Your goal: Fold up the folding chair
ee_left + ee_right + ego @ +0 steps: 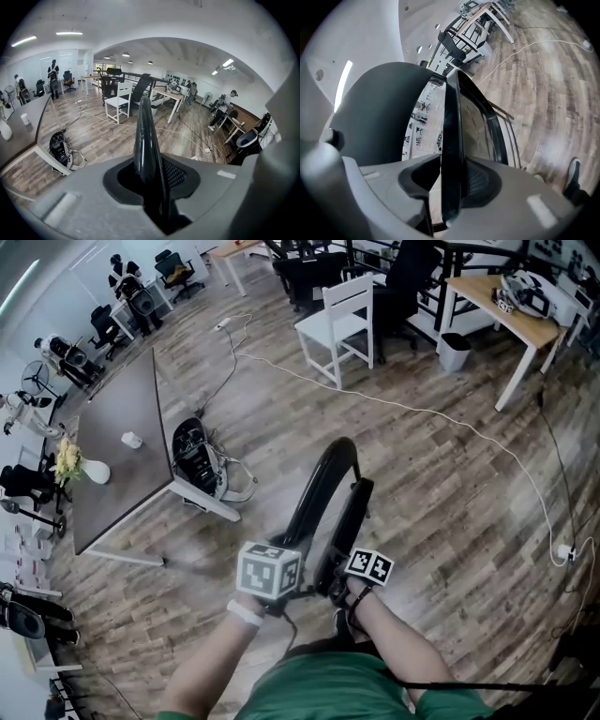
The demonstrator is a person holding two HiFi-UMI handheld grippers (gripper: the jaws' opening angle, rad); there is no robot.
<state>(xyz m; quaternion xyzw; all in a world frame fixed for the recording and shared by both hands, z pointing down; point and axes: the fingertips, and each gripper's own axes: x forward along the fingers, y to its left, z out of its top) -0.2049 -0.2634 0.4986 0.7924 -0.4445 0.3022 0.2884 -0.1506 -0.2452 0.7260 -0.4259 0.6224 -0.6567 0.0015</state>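
Standing at lower centre, the folding chair (326,486) is pinched edge-on by the left hand-held gripper (151,187) and the right hand-held gripper (451,187); its long axis runs up-frame from both, apparently nearly flat.

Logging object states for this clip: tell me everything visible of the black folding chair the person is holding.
The folding chair is black, smooth and slightly glossy, and looks like plastic. It is upright over the wooden floor, right in front of the person. Seen nearly edge-on, it shows a curved panel with a rounded top and a second panel close beside it, so it looks almost folded flat. The left gripper and the right gripper each clamp a thin panel edge. The legs are hidden.
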